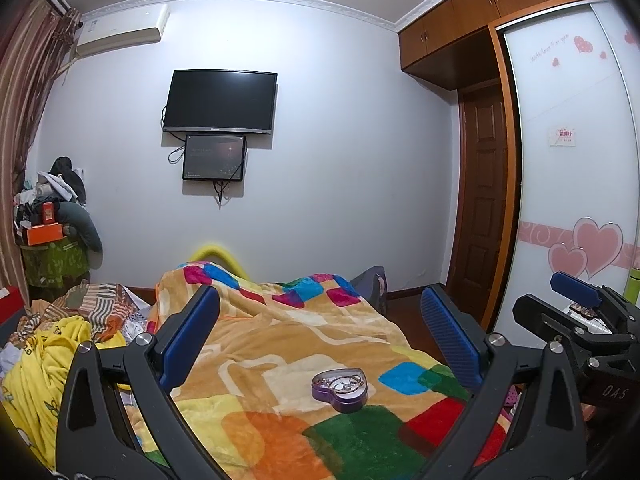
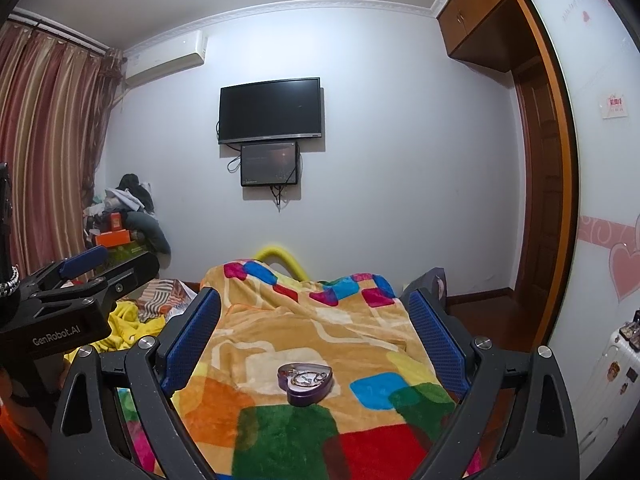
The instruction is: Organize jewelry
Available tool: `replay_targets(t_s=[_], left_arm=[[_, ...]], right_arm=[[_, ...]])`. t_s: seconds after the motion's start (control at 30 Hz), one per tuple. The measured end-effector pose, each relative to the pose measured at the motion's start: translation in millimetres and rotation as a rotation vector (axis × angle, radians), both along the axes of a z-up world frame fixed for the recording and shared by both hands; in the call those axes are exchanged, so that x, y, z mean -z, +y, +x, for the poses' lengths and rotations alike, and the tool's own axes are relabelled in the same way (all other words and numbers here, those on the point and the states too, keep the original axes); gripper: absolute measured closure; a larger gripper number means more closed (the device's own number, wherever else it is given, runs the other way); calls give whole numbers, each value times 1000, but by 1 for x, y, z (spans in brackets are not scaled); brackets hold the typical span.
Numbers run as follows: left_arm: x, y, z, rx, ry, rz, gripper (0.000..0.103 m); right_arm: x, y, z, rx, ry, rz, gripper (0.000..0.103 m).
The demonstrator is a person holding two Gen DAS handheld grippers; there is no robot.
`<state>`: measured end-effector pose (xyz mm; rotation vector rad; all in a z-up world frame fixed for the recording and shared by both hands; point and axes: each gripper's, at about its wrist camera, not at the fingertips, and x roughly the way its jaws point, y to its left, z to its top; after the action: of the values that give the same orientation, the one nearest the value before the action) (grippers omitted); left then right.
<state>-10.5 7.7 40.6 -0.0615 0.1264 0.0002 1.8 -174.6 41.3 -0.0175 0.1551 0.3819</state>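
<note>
**Heart-shaped box sits open on the bed, jewelry inside**

A purple heart-shaped box (image 1: 340, 389) rests lidless on a patchwork blanket (image 1: 280, 340), a tangle of silvery jewelry (image 1: 342, 383) lying inside it; single pieces cannot be told apart. No loose jewelry shows on the blanket. The scene fits either pieces due to be lifted out for sorting or pieces already gathered in. The left gripper (image 1: 320, 336) and right gripper (image 2: 316, 332) hover level above the bed, side by side, aimed at the box, fingers spread wide and holding nothing, both well short of it.
</note>
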Motion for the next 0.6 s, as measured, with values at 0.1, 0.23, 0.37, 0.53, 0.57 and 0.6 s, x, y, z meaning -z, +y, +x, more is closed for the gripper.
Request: replay_targets(t_s=[0.1,0.23,0.37,0.53,0.57,0.6], left_arm=[[1,0,0,0,4,1,1],[2,-2,2,1,10,6,1],[1,-3,2,-1,10,7,1],[2,-4,3,0,13,10,0],[2,-5,3,2,15,10,0],[3,-5,3,4,16,10,0]], right_arm=[[0,0,0,0,0,2,9],[-1,-1,-1,0,3,6,9],[-2,-1,-1,0,5,9,9],[-3,-1,-1,-4,16,19,9],[-3,0,-1,-4,17,19,9],[-3,0,-1,-4,19,19,9]])
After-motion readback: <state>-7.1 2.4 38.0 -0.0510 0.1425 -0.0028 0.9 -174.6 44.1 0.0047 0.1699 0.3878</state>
